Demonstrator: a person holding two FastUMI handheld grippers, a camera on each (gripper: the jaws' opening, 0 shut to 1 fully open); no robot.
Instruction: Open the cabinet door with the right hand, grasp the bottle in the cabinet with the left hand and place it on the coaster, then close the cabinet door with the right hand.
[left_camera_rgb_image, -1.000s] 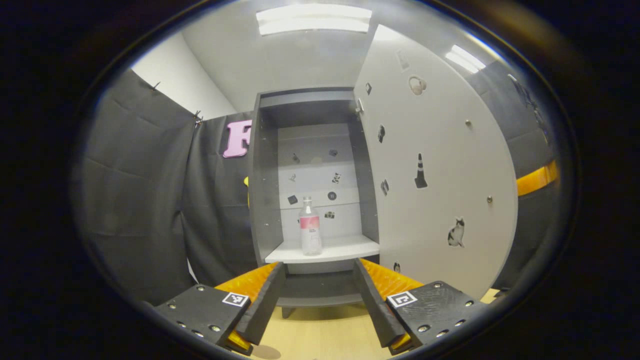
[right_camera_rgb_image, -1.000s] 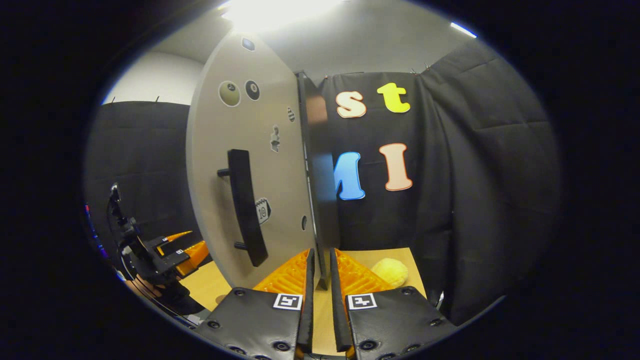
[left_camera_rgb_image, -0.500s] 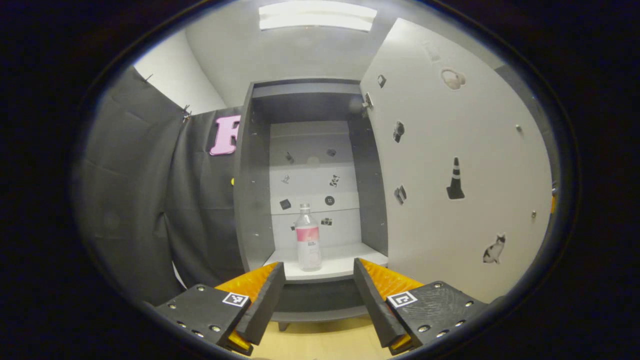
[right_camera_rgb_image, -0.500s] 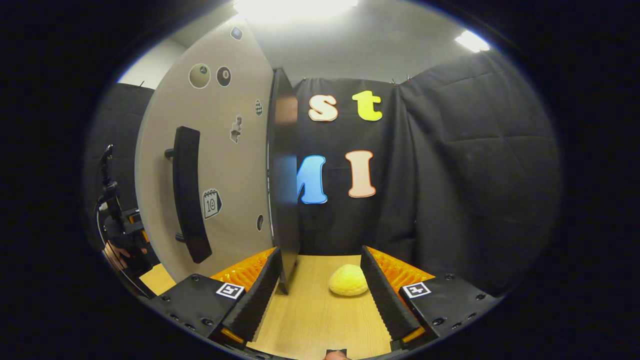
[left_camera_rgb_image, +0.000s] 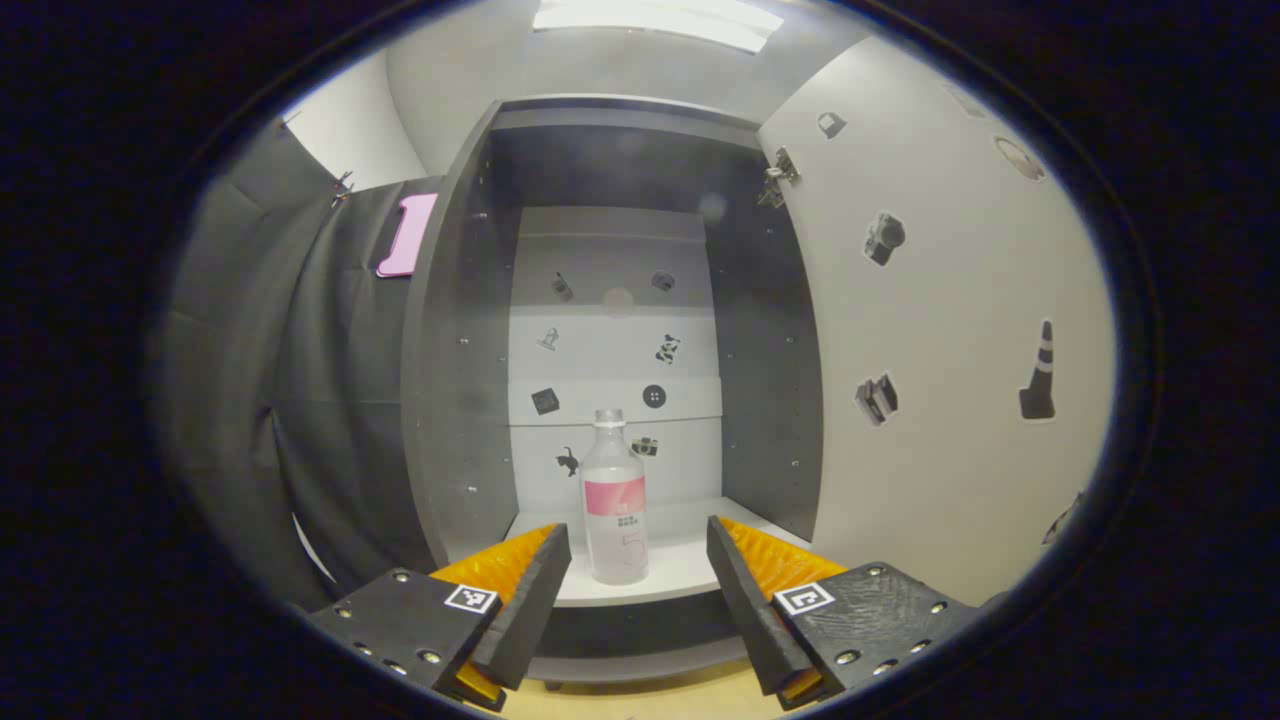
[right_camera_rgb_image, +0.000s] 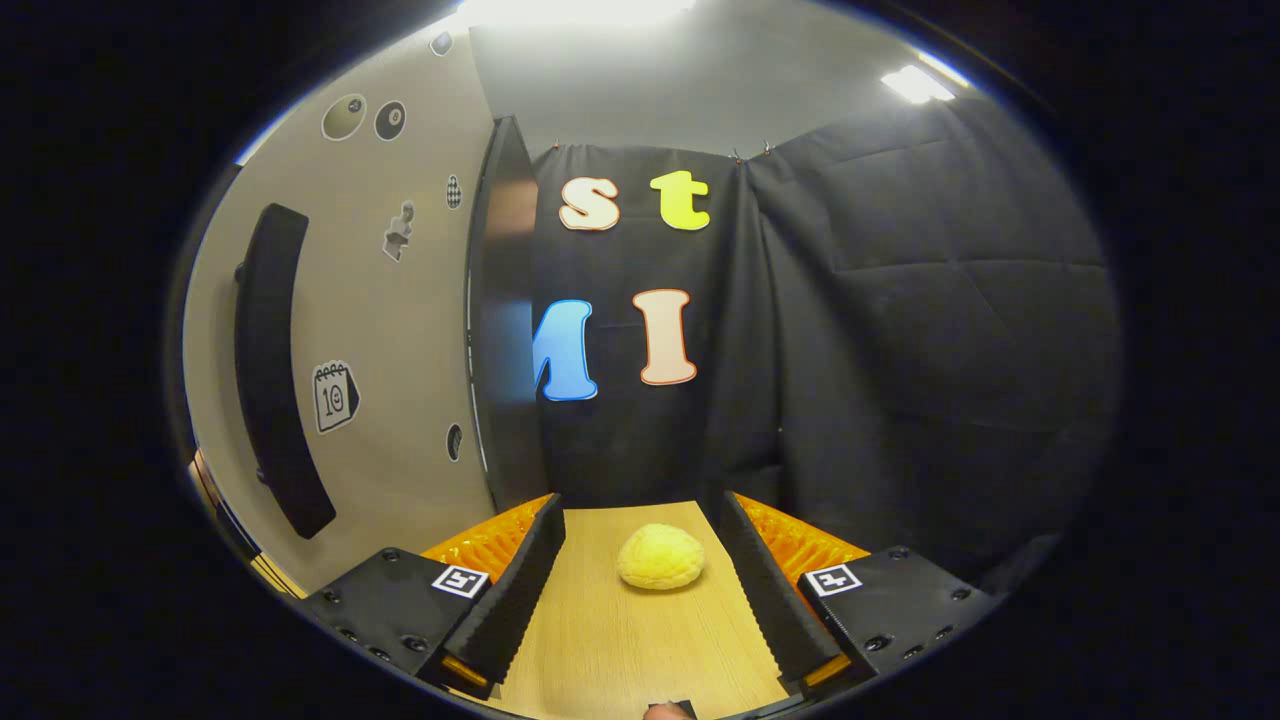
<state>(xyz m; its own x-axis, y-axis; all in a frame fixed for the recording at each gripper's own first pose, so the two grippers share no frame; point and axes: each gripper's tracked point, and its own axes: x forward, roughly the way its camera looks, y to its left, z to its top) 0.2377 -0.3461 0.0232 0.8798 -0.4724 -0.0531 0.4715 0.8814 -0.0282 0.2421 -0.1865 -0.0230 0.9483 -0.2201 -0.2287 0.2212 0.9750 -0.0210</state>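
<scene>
In the left gripper view a clear bottle (left_camera_rgb_image: 615, 500) with a pink label stands upright on the white shelf (left_camera_rgb_image: 690, 575) inside the grey cabinet (left_camera_rgb_image: 455, 330). The cabinet door (left_camera_rgb_image: 950, 330) stands swung open at the right, its inner face covered with stickers. My left gripper (left_camera_rgb_image: 630, 590) is open, its fingers framing the bottle from a short way in front of the shelf. In the right gripper view my right gripper (right_camera_rgb_image: 640, 590) is open over the wooden tabletop (right_camera_rgb_image: 630, 650), beside the door's outer face (right_camera_rgb_image: 390, 330) with its black handle (right_camera_rgb_image: 275, 370).
A yellow bun-shaped object (right_camera_rgb_image: 660, 556) lies on the tabletop between and beyond the right gripper's fingers. Black cloth walls close in behind the cabinet and to the right. The cabinet's dark side edge (right_camera_rgb_image: 505, 320) rises just left of the right gripper.
My left gripper has moved closer to the cabinet, so the bottle looms larger between its fingers. My right gripper opened, let go of the door's edge and swung right toward the yellow object.
</scene>
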